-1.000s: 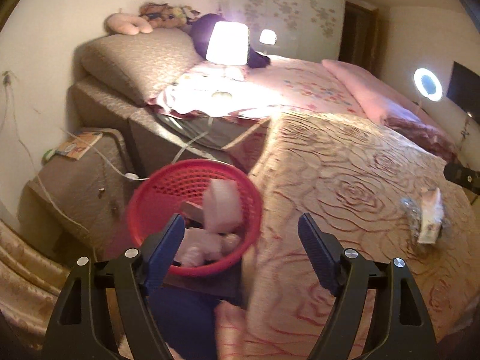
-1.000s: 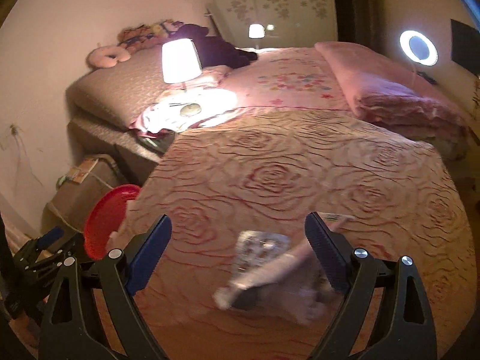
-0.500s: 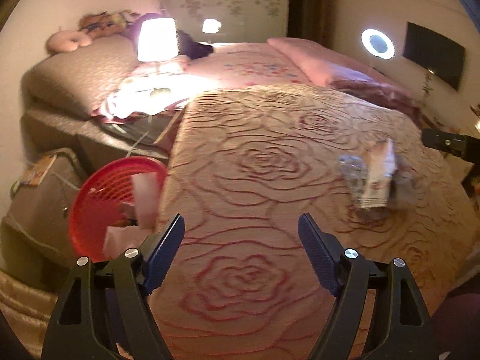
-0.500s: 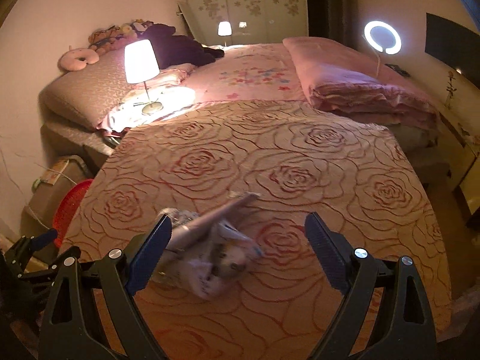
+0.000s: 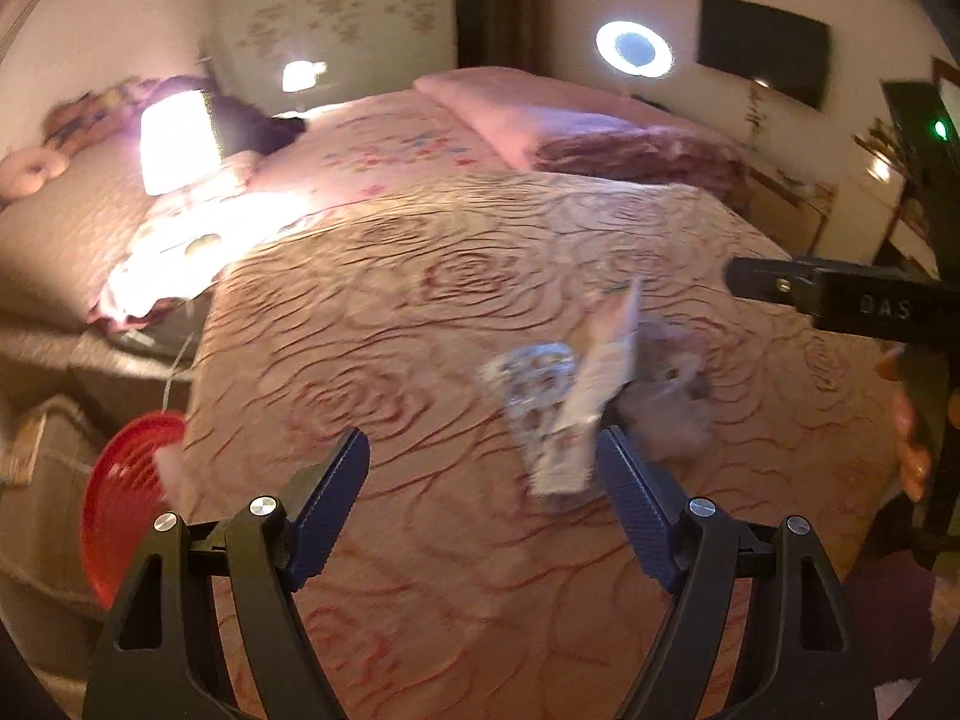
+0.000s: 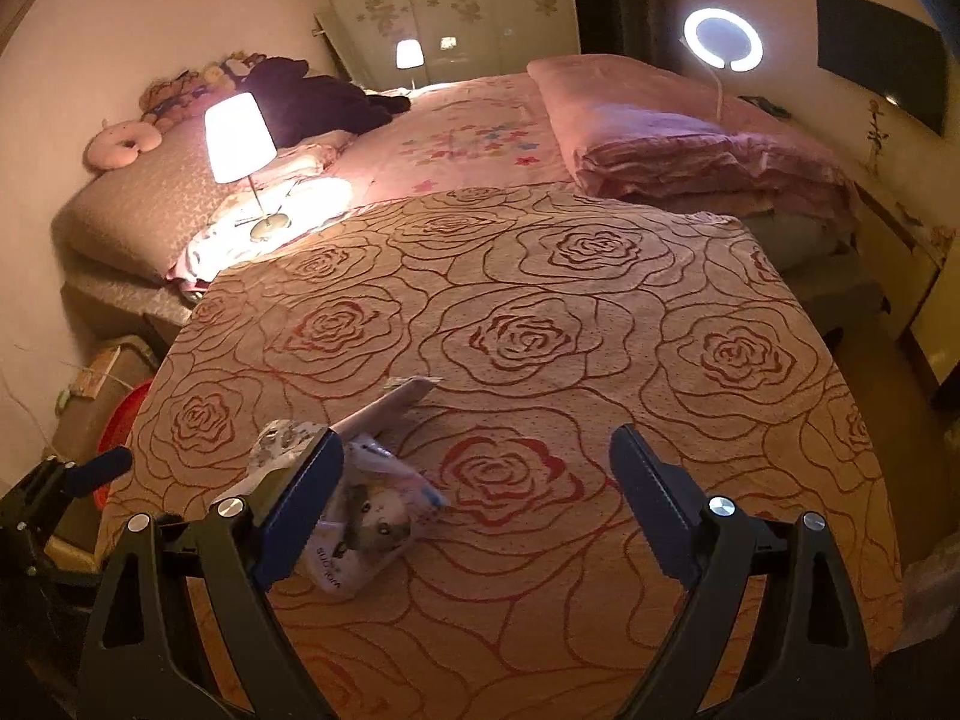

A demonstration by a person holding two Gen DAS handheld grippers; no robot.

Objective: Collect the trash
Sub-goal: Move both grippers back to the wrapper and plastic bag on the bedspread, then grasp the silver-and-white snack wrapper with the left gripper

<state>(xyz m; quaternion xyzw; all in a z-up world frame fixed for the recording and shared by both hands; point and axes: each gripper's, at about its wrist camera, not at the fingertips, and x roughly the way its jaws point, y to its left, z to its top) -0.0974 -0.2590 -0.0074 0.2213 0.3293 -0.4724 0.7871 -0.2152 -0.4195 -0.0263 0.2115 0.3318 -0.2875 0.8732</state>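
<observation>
Rose-patterned bedspread [image 6: 540,276] covers the bed under a lit lamp [image 6: 237,135]; a red basket [image 5: 123,516] sits off its left edge. Both the left gripper [image 5: 483,498] and right gripper [image 6: 477,492] stand apart, empty, near crumpled wrappers [image 6: 366,516] lying on the spread

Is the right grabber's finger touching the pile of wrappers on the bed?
Cannot tell. In the right wrist view the right gripper stands open, and its left finger overlaps the wrappers, hiding any gap. The left wrist view is too blurred to settle it.
</observation>
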